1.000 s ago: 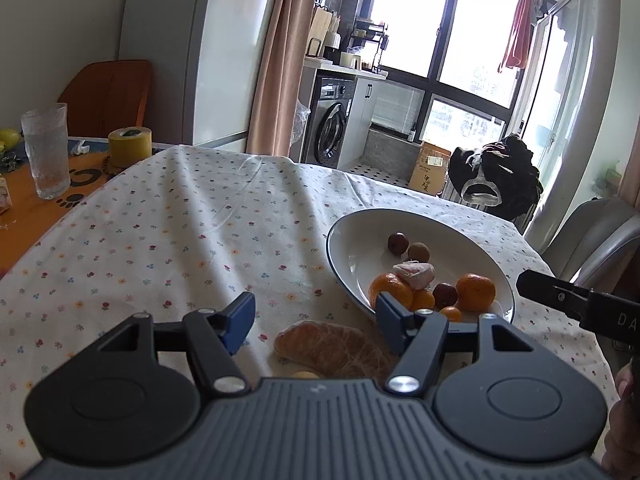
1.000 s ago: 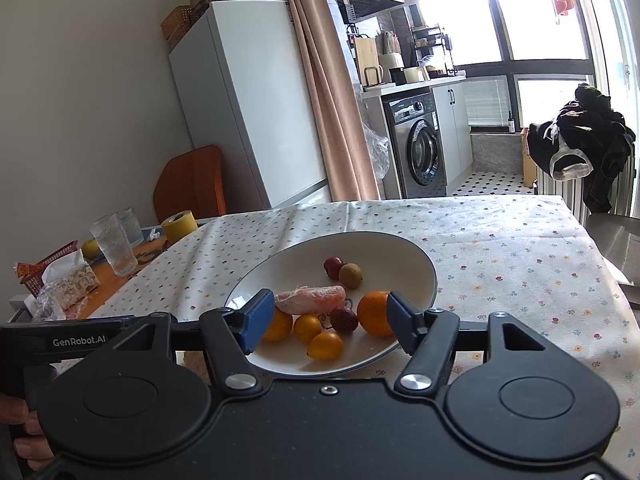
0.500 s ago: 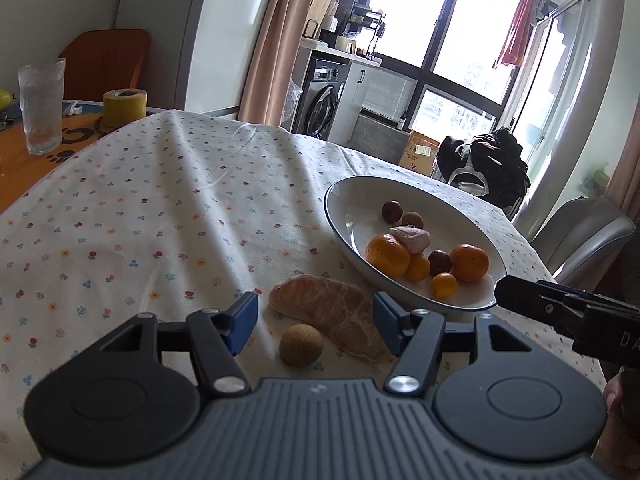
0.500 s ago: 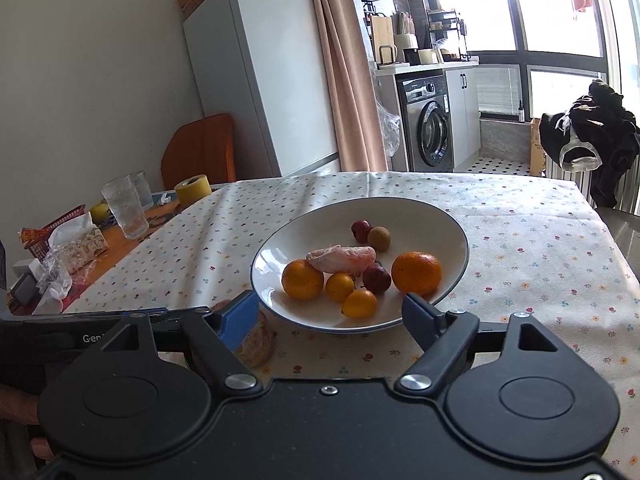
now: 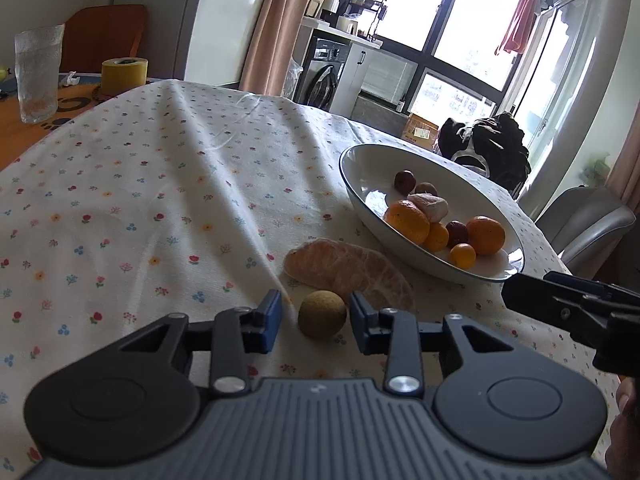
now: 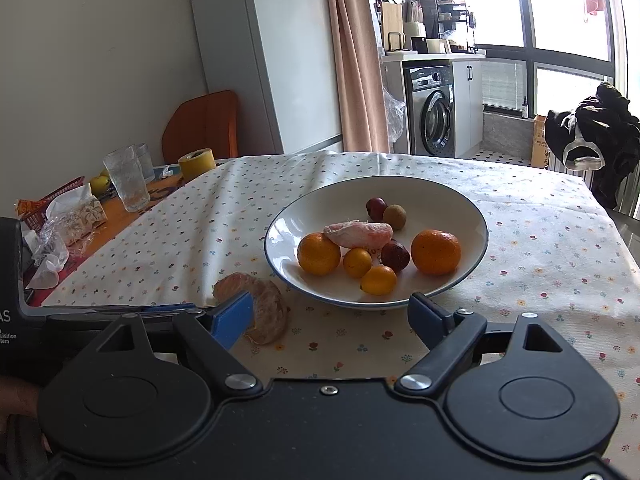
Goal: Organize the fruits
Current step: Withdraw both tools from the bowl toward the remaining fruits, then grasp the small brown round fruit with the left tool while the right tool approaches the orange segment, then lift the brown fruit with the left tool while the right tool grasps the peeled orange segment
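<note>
A small round brown fruit [image 5: 322,314] lies on the flowered tablecloth between the fingers of my left gripper [image 5: 316,322], which is open with a narrow gap on each side. Just beyond it lies a peeled citrus segment [image 5: 348,270] [image 6: 264,300]. The white bowl [image 5: 360,168] [image 6: 440,204] holds oranges [image 6: 319,253], small kumquats [image 6: 378,280], dark red fruits [image 6: 395,256], a brown fruit [image 6: 394,216] and a pale pink segment [image 6: 358,234]. My right gripper [image 6: 332,322] stands open in front of the bowl, holding nothing. It also shows at the right edge as the right gripper [image 5: 568,312].
A drinking glass [image 5: 38,74] [image 6: 127,184] and a yellow tape roll [image 5: 124,72] [image 6: 196,162] stand on the orange mat at the far left. Snack bags [image 6: 68,224] lie near them. A grey chair [image 5: 588,220] sits beyond the table's right edge.
My left gripper has drawn back and lowered, so the brown fruit now sits between its fingers, and the fingers have narrowed. The right gripper has pulled back from the bowl and opened wider.
</note>
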`<state>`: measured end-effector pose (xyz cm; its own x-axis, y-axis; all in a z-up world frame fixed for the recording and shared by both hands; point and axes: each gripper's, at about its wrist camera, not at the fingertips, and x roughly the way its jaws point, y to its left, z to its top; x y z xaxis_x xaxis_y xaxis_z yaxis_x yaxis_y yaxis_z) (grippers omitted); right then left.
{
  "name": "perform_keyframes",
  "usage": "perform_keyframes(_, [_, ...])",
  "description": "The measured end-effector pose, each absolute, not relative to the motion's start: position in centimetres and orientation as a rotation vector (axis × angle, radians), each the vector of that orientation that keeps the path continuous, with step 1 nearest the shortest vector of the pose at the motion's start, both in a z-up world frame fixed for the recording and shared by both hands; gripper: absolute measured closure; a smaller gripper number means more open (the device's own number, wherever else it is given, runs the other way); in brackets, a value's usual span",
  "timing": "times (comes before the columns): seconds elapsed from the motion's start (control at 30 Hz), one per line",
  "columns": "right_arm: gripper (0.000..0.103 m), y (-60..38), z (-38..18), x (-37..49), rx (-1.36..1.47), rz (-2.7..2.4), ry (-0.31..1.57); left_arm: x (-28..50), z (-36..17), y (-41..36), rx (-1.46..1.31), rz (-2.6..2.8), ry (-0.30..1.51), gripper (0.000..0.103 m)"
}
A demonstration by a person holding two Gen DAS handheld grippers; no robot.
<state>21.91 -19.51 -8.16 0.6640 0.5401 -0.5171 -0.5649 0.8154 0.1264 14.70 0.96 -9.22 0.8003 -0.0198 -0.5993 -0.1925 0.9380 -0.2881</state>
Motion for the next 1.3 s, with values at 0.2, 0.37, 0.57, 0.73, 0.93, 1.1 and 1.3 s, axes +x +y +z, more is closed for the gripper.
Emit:
perform_keyframes(0.2, [0.018, -18.1, -8.5, 21.8, -0.069, 0.646, 0.583, 13.9, -9.0, 1.6, -0.381, 0.062, 0.626, 0.08])
perform_keyframes(0.37, [0.018, -16.8, -8.8, 21.2, -0.106, 0.682, 0.588, 13.8, -8.6, 1.9, -0.391, 0.058, 0.615, 0.08])
perform_keyframes(0.57, [0.027, -15.9, -9.5, 21.9, -0.098, 0.708, 0.627, 13.2, -8.3, 2.8, -0.397, 0.083, 0.603, 0.08])
perform_keyframes(0.73, [0.027, -14.6, -9.9, 22.2, -0.111, 0.74, 0.628, 12.7, -8.1, 4.0, -0.4, 0.117, 0.595, 0.08])
perform_keyframes(0.93, [0.03, -13.1, -10.3, 22.9, -0.128, 0.756, 0.638, 12.5, -8.1, 5.1, -0.419, 0.13, 0.591, 0.08])
perform_keyframes(1.1, [0.031, -12.0, -10.7, 23.4, -0.136, 0.764, 0.642, 12.3, -8.3, 5.5, -0.429, 0.133, 0.593, 0.08])
perform_keyframes(1.3, [0.036, -11.0, -11.2, 23.9, -0.158, 0.776, 0.639, 12.1, -8.6, 6.4, -0.434, 0.156, 0.601, 0.08])
